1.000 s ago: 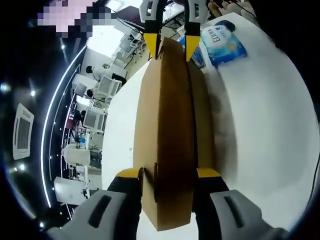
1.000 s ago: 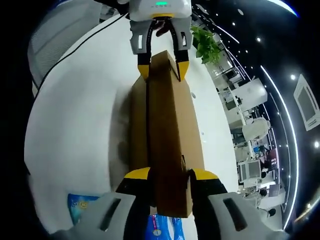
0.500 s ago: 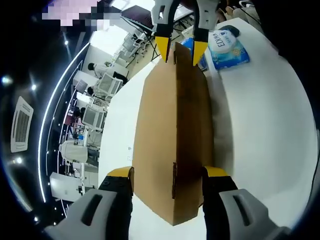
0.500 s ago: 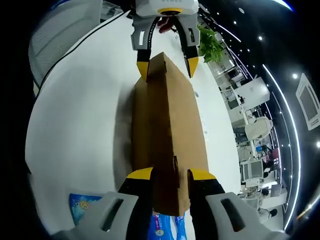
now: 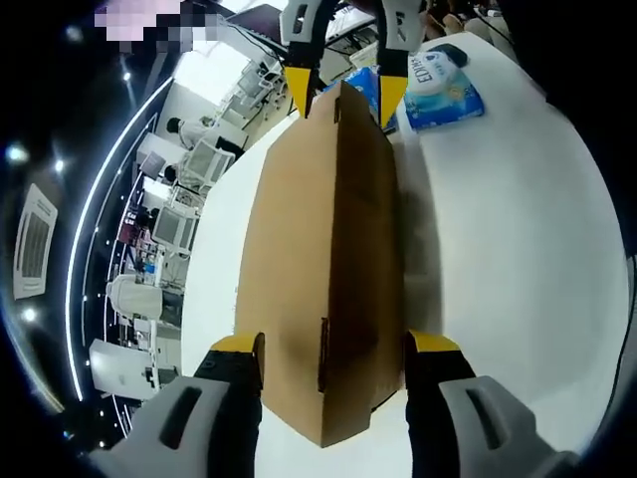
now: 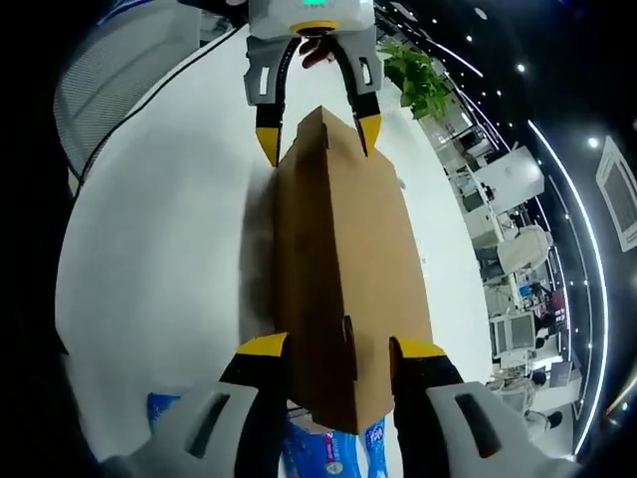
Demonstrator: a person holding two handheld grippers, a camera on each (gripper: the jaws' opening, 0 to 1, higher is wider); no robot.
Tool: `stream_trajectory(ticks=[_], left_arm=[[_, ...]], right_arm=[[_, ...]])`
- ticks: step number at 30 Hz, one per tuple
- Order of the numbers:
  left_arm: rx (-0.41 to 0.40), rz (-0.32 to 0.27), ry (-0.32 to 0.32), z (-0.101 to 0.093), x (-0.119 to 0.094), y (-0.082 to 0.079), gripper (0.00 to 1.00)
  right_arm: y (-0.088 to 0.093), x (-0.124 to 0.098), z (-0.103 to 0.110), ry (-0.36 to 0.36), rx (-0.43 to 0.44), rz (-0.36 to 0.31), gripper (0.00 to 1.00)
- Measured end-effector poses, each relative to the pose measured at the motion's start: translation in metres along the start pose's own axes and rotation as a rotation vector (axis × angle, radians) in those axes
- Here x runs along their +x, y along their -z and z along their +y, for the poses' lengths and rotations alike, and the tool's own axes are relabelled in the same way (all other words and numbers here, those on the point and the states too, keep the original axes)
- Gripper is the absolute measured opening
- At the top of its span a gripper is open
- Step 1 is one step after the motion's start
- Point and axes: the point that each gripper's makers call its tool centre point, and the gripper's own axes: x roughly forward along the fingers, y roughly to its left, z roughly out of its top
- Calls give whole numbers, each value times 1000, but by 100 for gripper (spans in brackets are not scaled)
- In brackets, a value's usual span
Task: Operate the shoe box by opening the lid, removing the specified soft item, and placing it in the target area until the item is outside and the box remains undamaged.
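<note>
While both grippers' jaws gape wide, the shoe box (image 5: 323,269) sits between — unclamped

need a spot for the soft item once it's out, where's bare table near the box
Bare white table runs along one long side of the cardboard box, from the blue packs back toward the left claw. In the right gripper view it is the wide patch beside the box. Crowded: both box ends, where the claws straddle it, and the corner with the packs by the right claw.
</note>
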Motion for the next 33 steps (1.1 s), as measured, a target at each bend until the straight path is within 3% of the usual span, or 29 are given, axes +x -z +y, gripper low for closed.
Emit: stream_trajectory(ticks=[9,30,33], left_arm=[[-8,14,9,-6,9,10,60],[15,-11,-2,-9,16,12,60],[39,-8,-14,-7,17,12,56]], right_arm=[[9,9,8,-23,-19,30,43],[14,24,15,-16,-60,66,45],[14,26,16,-12,-69,72,44]])
